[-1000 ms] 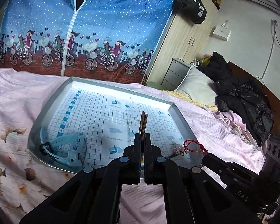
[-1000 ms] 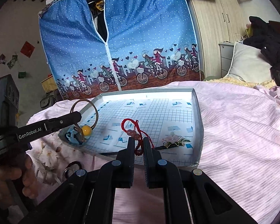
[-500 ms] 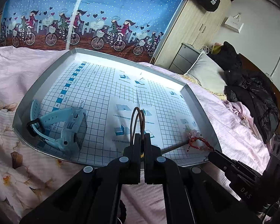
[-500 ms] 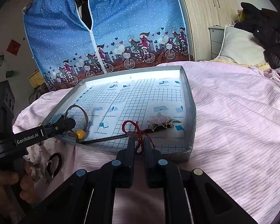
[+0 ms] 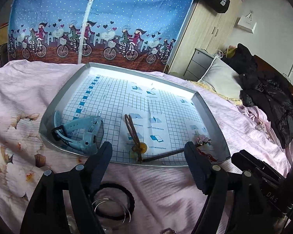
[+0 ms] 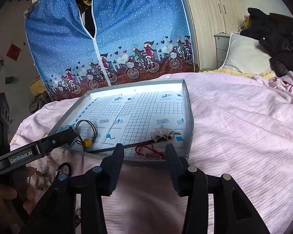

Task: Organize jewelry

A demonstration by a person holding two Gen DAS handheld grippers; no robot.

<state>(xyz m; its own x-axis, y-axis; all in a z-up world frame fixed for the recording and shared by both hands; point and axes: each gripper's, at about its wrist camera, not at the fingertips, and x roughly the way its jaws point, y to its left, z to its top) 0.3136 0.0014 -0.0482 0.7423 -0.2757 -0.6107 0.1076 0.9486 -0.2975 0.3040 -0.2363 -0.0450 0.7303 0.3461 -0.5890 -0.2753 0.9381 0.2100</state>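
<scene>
Both grippers are hanging spread and empty at the near edge of the metal tray [image 5: 54,105] on the bed: the left gripper [image 5: 148,150] is facing a brown cord bracelet with an amber bead [image 5: 135,136], the right gripper [image 6: 144,152] a red string bracelet [image 6: 150,152], both lying inside the tray beside a flowered hair stick [image 6: 146,141] and a blue watch [image 5: 82,130]. With the placing step apparently finishing, the next move is likely calling for the left gripper to reach for the black hair tie [image 5: 113,202] and silver rings [image 5: 111,208] on the quilt.
</scene>
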